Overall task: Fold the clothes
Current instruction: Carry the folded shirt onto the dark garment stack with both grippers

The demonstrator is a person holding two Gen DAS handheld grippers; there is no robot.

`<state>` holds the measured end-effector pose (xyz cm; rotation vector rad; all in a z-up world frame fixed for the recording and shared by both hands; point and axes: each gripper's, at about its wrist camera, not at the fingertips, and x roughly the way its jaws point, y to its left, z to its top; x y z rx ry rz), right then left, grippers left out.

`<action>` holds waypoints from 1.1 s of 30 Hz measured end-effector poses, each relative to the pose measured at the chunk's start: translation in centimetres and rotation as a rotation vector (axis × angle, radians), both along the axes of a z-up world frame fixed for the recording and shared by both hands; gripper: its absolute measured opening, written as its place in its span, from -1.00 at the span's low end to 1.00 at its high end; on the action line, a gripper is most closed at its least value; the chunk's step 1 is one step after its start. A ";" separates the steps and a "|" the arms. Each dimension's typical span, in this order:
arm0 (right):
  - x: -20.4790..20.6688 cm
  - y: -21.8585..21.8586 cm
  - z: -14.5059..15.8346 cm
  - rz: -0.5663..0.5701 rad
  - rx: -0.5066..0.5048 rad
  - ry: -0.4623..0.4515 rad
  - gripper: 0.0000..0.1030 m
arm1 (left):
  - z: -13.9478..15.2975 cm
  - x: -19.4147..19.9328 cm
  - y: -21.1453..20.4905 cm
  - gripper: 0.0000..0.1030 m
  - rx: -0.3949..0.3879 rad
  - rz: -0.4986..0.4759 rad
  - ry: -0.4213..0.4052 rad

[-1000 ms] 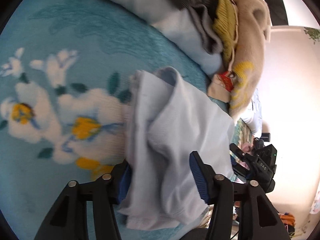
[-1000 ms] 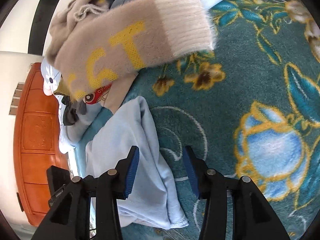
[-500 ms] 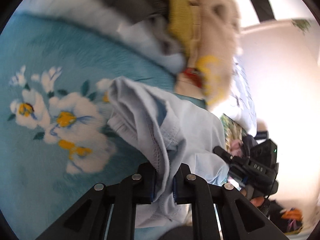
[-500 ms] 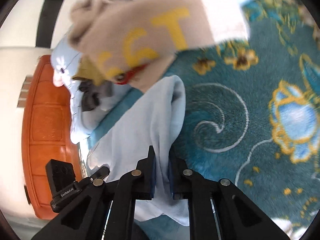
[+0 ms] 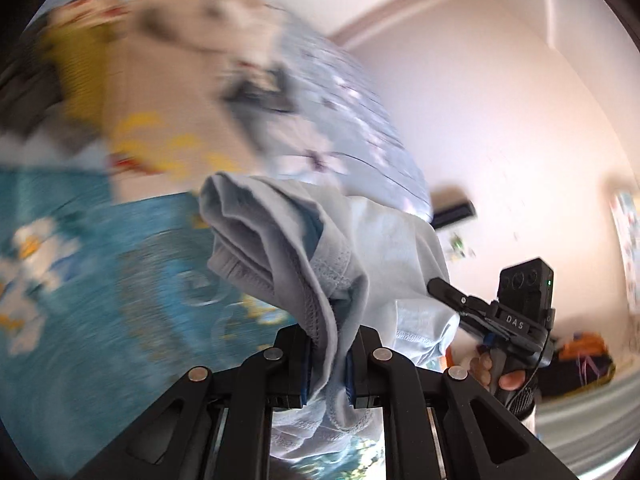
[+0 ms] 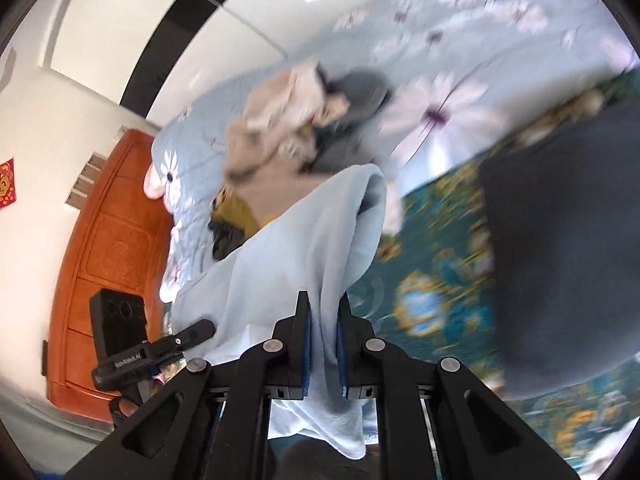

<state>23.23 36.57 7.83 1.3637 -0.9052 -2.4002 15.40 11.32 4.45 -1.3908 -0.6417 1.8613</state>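
A pale blue garment (image 5: 320, 248) hangs bunched above the teal flowered blanket (image 5: 100, 280). My left gripper (image 5: 327, 364) is shut on a gathered fold of it, the cloth squeezed between the blue pads. In the right wrist view the same pale blue garment (image 6: 304, 248) drapes down over my right gripper (image 6: 323, 344), which is shut on another edge of it. The right gripper also shows in the left wrist view (image 5: 444, 288), held by a hand (image 5: 500, 376). The left gripper's body (image 6: 156, 350) appears at the lower left of the right wrist view.
A blurred heap of clothes (image 5: 152, 92), beige, yellow and grey, lies behind the garment. A light blue flowered quilt (image 6: 440, 92) covers the bed beyond. A dark garment (image 6: 560, 248) lies on the blanket at right. An orange wooden cabinet (image 6: 108, 264) stands by the white wall.
Both grippers closed on the pale blue garment and lifted it off the blanket. The views swung upward, so the wall and quilt now show.
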 end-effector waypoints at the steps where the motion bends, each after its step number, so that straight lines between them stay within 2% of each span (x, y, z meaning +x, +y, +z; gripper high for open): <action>1: 0.5 1.7 0.9 -0.010 0.025 0.008 -0.79 | 0.8 0.1 2.2 -0.75 0.004 -0.033 0.011; 4: 1.6 6.6 2.9 -0.049 0.072 0.018 -0.79 | 2.5 0.0 7.7 -0.75 0.040 -0.161 0.040; 8: 2.6 13.2 4.3 -0.110 0.120 0.006 -0.79 | 4.1 0.3 14.3 -0.75 0.041 -0.258 0.056; 15: 3.0 22.2 3.8 -0.164 0.185 -0.063 -0.79 | 2.4 0.3 23.6 -0.75 -0.007 -0.364 0.045; 18: 2.7 24.7 3.1 -0.165 0.212 -0.095 -0.79 | 1.4 0.6 25.9 -0.75 -0.027 -0.370 0.019; 24: 1.7 28.3 1.5 -0.194 0.270 -0.119 -0.79 | -0.2 1.2 29.2 -0.73 -0.072 -0.381 0.068; 26: 1.4 29.1 0.3 -0.218 0.289 -0.135 -0.79 | -1.1 1.4 30.2 -0.70 -0.119 -0.396 0.073; 30: 1.4 30.5 -2.8 -0.285 0.290 -0.181 -0.79 | -3.1 1.9 30.7 -0.68 -0.206 -0.422 0.059; 33: 2.0 31.2 -4.6 -0.332 0.272 -0.192 -0.79 | -3.7 2.0 29.6 -0.67 -0.204 -0.421 0.051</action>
